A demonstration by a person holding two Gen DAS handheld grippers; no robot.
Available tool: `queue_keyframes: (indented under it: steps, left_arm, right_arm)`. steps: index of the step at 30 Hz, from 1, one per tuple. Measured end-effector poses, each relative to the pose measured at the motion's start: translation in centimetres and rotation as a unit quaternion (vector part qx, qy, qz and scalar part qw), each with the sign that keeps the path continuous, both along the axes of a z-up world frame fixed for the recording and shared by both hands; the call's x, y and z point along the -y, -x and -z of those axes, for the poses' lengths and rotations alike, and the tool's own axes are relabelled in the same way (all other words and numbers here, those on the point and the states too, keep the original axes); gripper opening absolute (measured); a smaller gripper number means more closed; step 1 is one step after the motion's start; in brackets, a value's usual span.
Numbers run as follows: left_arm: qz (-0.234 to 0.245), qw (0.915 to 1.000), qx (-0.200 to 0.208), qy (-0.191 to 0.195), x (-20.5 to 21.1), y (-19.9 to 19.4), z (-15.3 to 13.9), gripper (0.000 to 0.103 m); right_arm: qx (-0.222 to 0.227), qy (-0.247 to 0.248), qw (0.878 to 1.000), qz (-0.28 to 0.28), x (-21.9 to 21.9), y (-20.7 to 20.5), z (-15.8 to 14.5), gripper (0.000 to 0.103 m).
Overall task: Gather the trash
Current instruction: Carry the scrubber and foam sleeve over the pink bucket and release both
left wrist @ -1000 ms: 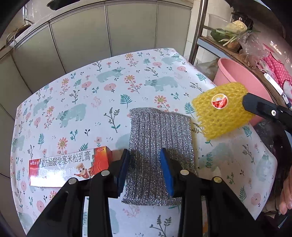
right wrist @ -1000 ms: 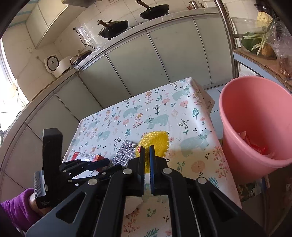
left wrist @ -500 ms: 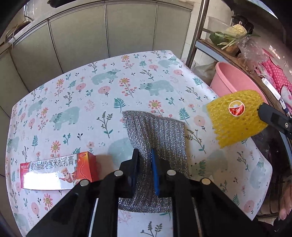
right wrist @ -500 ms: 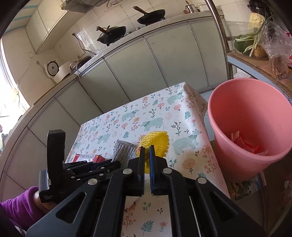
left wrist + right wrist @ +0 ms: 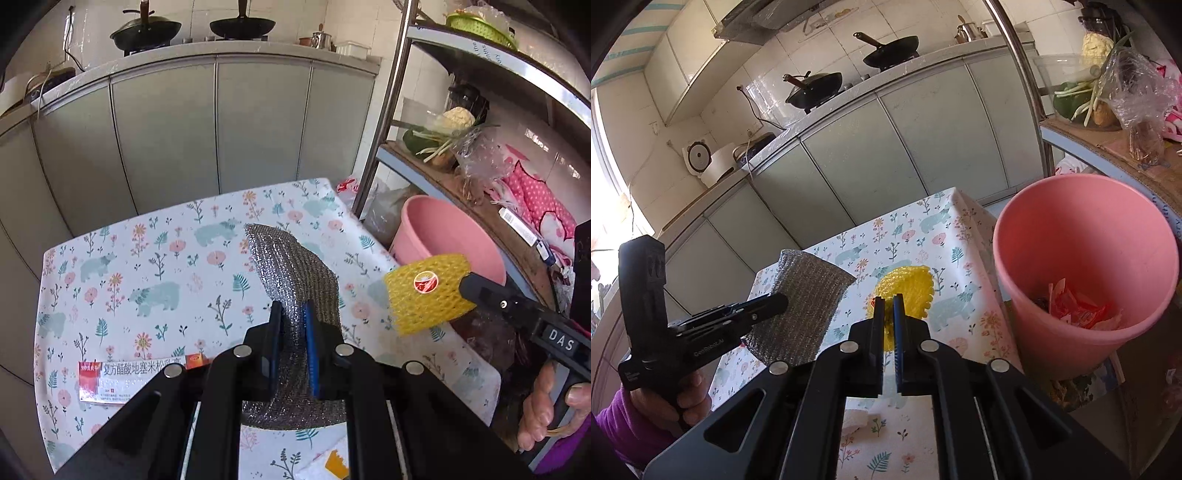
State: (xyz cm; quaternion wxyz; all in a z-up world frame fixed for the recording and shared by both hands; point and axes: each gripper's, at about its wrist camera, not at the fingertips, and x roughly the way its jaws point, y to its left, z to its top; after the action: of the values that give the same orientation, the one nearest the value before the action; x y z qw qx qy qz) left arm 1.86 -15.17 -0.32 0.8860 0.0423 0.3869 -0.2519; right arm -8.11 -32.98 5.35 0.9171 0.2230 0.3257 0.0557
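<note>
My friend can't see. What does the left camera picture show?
The left tongs pinch a silver mesh scouring cloth, lifted above a table with a bear-and-flower cloth. At right, the other tongs hold a yellow foam fruit net near a pink bucket.

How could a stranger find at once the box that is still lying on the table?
Look at the table with the floral bear-print cloth. Near its front left corner, beside the left claw, lies a flat red and white cardboard box printed with Chinese characters. Unlike the silver mesh scouring cloth and yellow foam net, no claw holds it.
</note>
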Motion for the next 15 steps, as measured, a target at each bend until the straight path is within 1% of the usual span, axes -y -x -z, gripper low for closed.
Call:
queue_keyframes:
  steps: [3, 8, 12, 15]
  left_arm:
    - [0.020, 0.9997, 0.014, 0.007, 1.7, 0.1, -1.5, 0.011]
    - [0.064, 0.9971, 0.034, 0.024, 5.8, 0.5, -3.6, 0.011]
    - [0.107, 0.9925, 0.043, 0.039, 9.9, 0.7, -4.9, 0.011]
    - [0.136, 0.9886, 0.049, 0.041, 13.0, 0.7, -5.2, 0.011]
  right_arm:
    - [0.012, 0.009, 1.000, 0.024, 1.9, 0.4, -0.8, 0.005]
    - [0.024, 0.009, 0.997, 0.076, 5.8, 1.2, -1.5, 0.005]
    - [0.026, 0.006, 0.993, 0.118, 8.9, 1.7, -1.3, 0.005]
    - [0.018, 0.002, 0.990, 0.142, 10.8, 1.8, -0.6, 0.005]
